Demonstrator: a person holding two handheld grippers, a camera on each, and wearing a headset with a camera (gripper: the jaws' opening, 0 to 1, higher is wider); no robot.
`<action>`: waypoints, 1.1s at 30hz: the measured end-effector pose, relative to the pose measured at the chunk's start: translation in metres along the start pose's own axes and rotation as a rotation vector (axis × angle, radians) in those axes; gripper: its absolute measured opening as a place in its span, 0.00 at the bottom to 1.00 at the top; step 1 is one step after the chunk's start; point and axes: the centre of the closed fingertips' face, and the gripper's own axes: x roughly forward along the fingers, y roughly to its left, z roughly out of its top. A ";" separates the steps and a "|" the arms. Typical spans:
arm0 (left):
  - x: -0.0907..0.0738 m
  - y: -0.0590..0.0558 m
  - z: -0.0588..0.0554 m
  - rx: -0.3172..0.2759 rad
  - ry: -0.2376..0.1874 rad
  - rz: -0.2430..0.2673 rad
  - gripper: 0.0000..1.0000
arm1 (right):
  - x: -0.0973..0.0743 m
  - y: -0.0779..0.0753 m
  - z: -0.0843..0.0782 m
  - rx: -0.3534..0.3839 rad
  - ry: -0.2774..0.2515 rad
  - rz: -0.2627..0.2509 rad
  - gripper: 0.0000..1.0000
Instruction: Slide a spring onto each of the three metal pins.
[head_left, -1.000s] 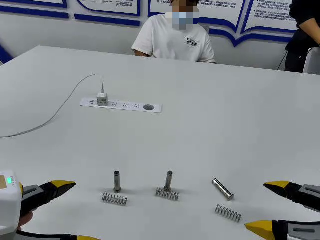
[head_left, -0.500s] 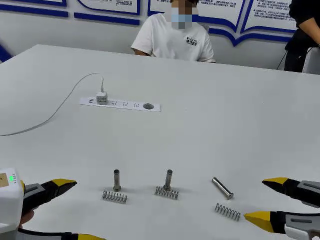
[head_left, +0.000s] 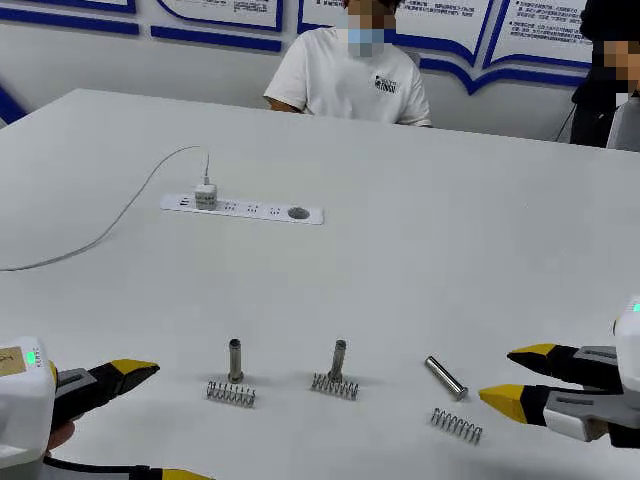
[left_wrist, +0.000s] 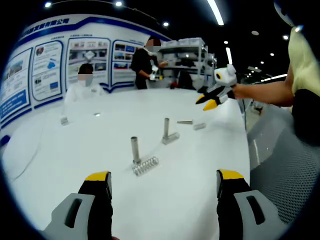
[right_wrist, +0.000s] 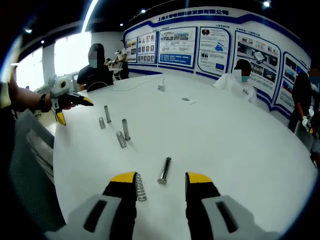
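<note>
Two metal pins stand upright on the white table, the left pin and the middle pin. Each has a spring lying in front of it, the left spring and the middle spring. A third pin lies flat, with a third spring beside it. My right gripper is open just right of the flat pin, which points into its gap. My left gripper is open and holds nothing, left of the left pin.
A white power strip with a plug and a cable lies mid-table. One person sits at the far edge, another stands at the far right. Bare tabletop spreads between the pins and the strip.
My right gripper has moved left toward the flat pin and its spring, and its yellow tips now show closer together. The left gripper has barely moved.
</note>
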 end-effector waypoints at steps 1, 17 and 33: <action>0.000 0.000 0.000 0.000 0.001 0.000 0.88 | 0.002 0.000 0.001 0.000 0.004 -0.002 0.38; 0.001 -0.001 -0.003 -0.003 0.005 0.000 0.87 | 0.032 -0.008 0.004 -0.005 0.081 -0.040 0.31; 0.002 -0.003 -0.002 -0.005 0.006 -0.002 0.87 | 0.066 -0.010 -0.001 -0.012 0.166 -0.047 0.28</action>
